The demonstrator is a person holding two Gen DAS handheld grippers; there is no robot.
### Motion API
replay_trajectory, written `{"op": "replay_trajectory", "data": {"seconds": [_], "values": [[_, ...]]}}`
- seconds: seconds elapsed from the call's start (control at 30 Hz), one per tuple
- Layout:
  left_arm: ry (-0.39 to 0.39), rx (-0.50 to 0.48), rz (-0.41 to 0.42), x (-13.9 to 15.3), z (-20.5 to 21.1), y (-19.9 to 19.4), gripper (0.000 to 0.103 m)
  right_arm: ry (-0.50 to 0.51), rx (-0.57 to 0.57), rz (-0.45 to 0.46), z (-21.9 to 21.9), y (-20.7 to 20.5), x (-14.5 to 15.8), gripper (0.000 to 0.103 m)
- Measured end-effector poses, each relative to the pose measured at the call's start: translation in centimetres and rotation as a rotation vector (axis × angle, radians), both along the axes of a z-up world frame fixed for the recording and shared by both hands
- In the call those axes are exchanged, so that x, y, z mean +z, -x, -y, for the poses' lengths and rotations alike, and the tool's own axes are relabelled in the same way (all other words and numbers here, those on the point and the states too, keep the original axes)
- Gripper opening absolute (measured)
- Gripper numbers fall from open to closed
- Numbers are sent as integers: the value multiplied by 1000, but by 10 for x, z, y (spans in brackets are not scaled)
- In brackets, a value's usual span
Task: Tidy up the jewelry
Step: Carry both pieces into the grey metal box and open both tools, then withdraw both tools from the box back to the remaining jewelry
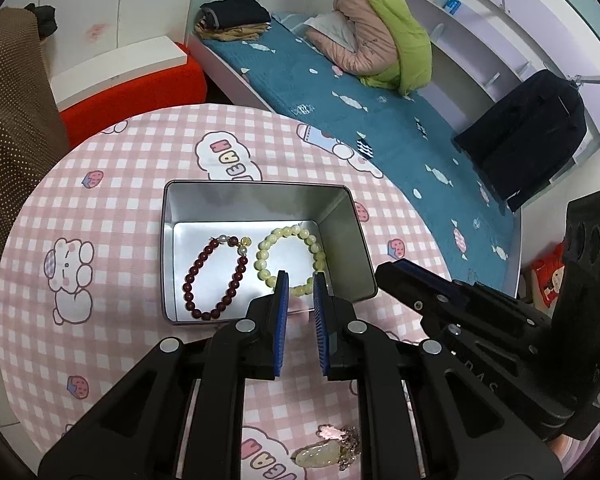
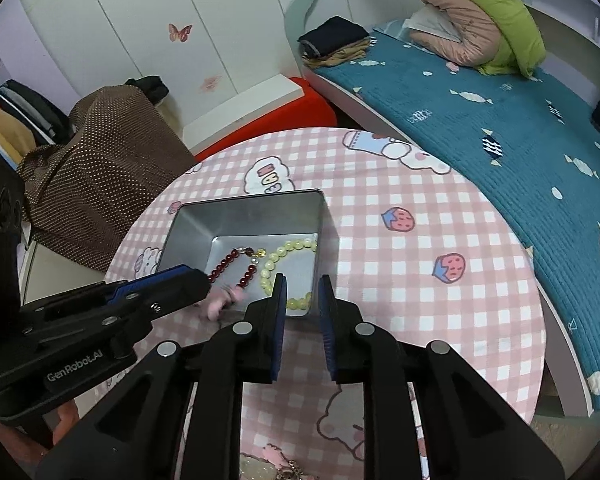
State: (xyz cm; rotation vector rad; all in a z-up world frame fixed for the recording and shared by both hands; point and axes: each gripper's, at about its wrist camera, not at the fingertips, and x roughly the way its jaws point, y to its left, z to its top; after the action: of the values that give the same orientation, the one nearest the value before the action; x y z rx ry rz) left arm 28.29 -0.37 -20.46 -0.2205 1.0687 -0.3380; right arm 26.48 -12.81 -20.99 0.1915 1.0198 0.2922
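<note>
An open metal tin (image 1: pixel 344 220) (image 2: pixel 244 216) sits on the round pink-checked table (image 1: pixel 120 184) (image 2: pixel 420 240). In it lie a dark red bead bracelet (image 1: pixel 216 276) (image 2: pixel 224 266) and a pale yellow-green bead bracelet (image 1: pixel 292 248) (image 2: pixel 288 252). A jade pendant with a pink charm and chain (image 1: pixel 328 448) lies on the table under my left gripper; its edge shows in the right wrist view (image 2: pixel 278 466). My left gripper (image 1: pixel 301 280) (image 2: pixel 188 272) is open and empty over the tin's near edge. My right gripper (image 2: pixel 303 280) (image 1: pixel 392 270) is open and empty just right of the tin.
A bed with a teal quilt (image 1: pixel 380 120) (image 2: pixel 500 120) runs along the table's far right side, with folded clothes and jackets on it. A red stool (image 1: pixel 140 88) and a brown dotted cloth (image 2: pixel 100 160) stand beyond the table's left side.
</note>
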Motion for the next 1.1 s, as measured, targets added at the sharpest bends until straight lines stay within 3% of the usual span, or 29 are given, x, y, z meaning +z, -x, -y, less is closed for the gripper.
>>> {"op": "replay_trajectory", "data": {"seconds": [0.13,0.27,0.4,0.47,0.57,0.63,0.83,1.1], "values": [[1,3,-4,0,-2,0,22,5,-17,4,3,1,2,21],[-2,8,2,2,-3,3,23,7,-20,12,4,4,4,25],[-6,12,5,4,-5,8,25,16,-31,26,6,9,7,38],[-10,19,12,5,-5,11,36,22,-37,33,7,11,9,47],[-30,19,25,7,-4,18,38,26,-54,42,9,17,12,56],[-53,14,39,9,-3,23,46,30,-61,43,11,19,13,62],[-88,10,46,8,-7,39,57,51,-112,47,21,33,14,76],[-110,-8,22,0,-4,61,64,94,-163,40,34,54,11,84]]}}
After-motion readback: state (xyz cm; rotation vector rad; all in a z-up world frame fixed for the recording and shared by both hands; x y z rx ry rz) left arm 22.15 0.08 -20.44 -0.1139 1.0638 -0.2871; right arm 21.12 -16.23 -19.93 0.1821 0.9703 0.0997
